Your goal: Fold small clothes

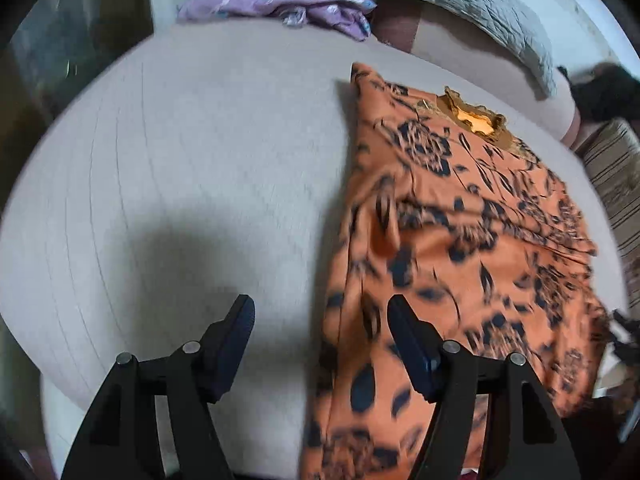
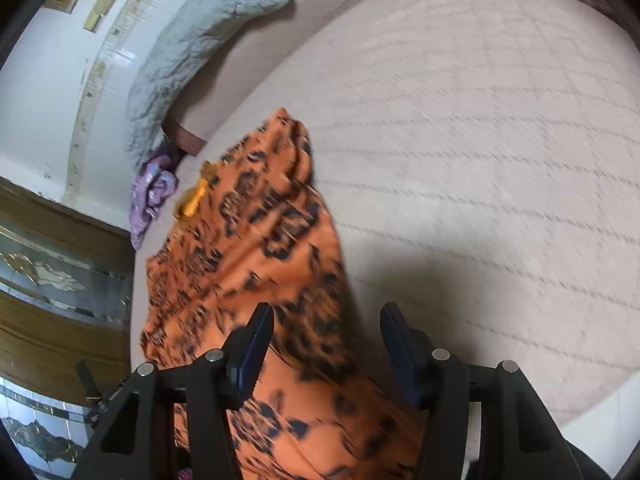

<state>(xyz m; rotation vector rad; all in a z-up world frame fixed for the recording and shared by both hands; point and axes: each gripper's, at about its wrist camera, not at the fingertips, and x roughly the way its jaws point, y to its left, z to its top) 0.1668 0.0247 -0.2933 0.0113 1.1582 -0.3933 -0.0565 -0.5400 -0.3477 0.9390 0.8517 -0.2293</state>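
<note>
- The left gripper point(image 1: 320, 320) has its jaws apart, and nothing is pinched between them. It hangs over the left edge of the orange flowered top point(image 1: 460, 220), with one finger above the cloth and one above the bare bed cover point(image 1: 180, 140).
- The right gripper point(image 2: 326, 322) has its jaws apart too. The top point(image 2: 248, 240) lies under the gap, but the pads do not look like they press on it.
- The top lies long on the bed cover point(image 2: 480, 120), with its neck hole point(image 1: 476, 118) at the far end. It looks like it is already folded into a long strip, though the pictures are blurry, so I cannot be sure.
- I think the next job is a new grab, so the strip can be folded shorter.
- To do it well, each gripper should go down on its own side of one end of the strip and bite all the layers, not just the top one.
- Both ends should lift together and go over evenly, or the strip will twist.
- Watch the little fold sticking up near the left edge point(image 1: 384, 224). It would be good to flatten it first.
- A purple flowered cloth point(image 1: 280, 4) and a grey quilted pillow point(image 1: 460, 4) sit far off at the back of the bed, out of the way.
</note>
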